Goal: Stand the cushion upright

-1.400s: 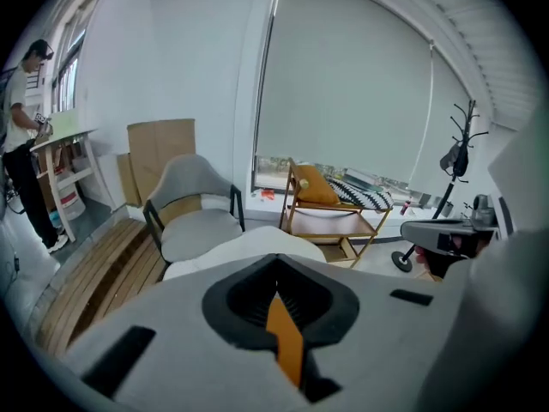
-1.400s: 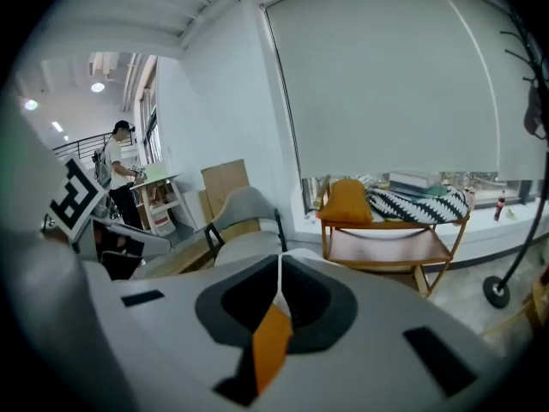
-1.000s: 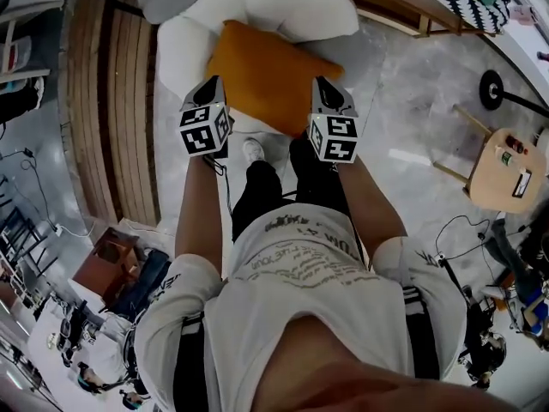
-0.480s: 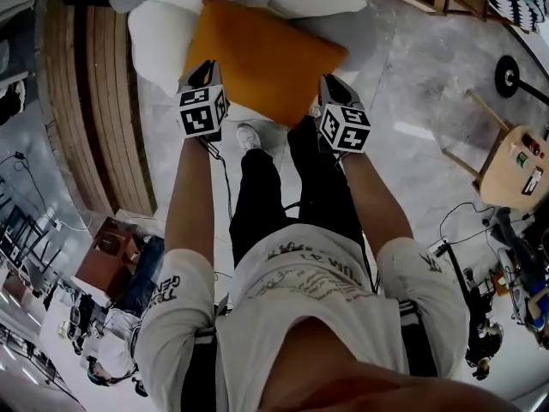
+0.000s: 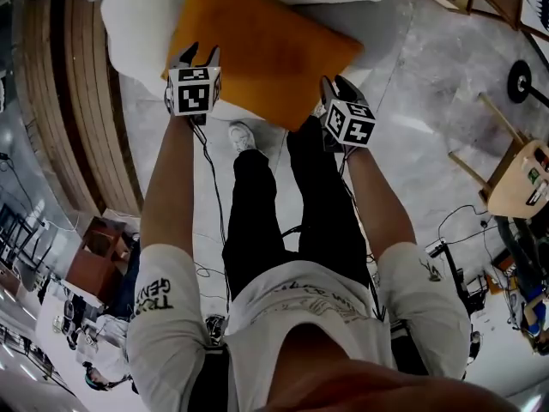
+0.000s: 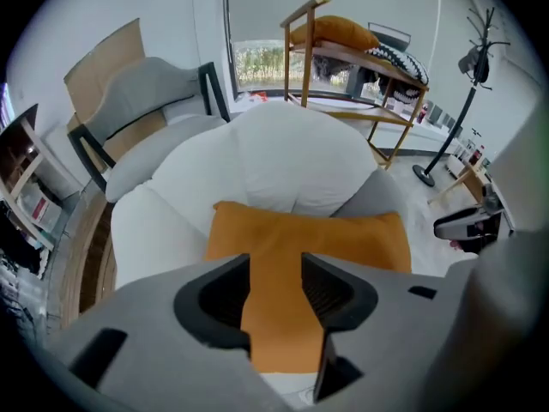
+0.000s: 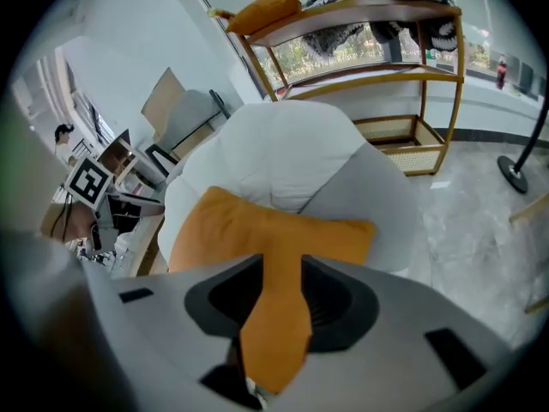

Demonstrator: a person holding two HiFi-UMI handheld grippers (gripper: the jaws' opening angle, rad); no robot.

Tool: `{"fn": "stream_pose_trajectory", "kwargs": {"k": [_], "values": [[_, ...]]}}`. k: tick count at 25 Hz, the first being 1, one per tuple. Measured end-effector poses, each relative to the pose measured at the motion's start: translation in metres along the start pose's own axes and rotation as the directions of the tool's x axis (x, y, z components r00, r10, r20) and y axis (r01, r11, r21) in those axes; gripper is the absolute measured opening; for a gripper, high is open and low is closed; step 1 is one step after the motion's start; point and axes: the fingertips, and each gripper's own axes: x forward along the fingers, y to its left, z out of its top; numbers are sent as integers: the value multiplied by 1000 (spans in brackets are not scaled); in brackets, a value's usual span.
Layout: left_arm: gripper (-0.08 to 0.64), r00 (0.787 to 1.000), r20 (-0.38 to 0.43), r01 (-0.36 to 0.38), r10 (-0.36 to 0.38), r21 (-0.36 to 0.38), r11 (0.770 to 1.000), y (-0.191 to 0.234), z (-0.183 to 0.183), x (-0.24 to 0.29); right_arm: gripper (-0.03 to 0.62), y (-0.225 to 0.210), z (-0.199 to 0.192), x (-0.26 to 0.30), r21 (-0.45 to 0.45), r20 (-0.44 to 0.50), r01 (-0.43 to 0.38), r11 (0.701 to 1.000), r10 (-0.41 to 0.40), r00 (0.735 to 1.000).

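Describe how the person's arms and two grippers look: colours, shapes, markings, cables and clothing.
The left gripper and right gripper each have a grey body, black ribbed pads and a white cube printed with black square markers. A thin black cable trails from the left gripper. The arms are bare below short white sleeves with dark lettering.

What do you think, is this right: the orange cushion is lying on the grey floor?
Not quite. The orange cushion is lying on the white chair, not on the grey floor. The head view shows it resting on the chair's seat.
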Motion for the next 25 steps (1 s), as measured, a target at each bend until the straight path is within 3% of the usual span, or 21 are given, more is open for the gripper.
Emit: {"fn": "stream_pose_trajectory", "kwargs": {"k": [4,8,15,22,25], "values": [[236,999,-41,-5,3,-39,999,25,-25,42,134,-12,-21,29,1,-30,13,1000,-13,999],[259,997,-68,-47,41,-87,995,55,-41,70,194,-21,-39,52,20,-76,11,1000,-9,997],[322,995,-79,-66,58,-99,993,81,-56,96,215,-38,-60,70,37,-123,42,998,-37,992],[321,994,-104,-3,-9,-111,994,75,-56,111,215,-44,-64,89,-10,-163,53,999,-54,985],[264,989,-149,4,-24,-137,991,70,-60,109,215,-48,-67,96,-30,-191,82,996,-86,978]]}}
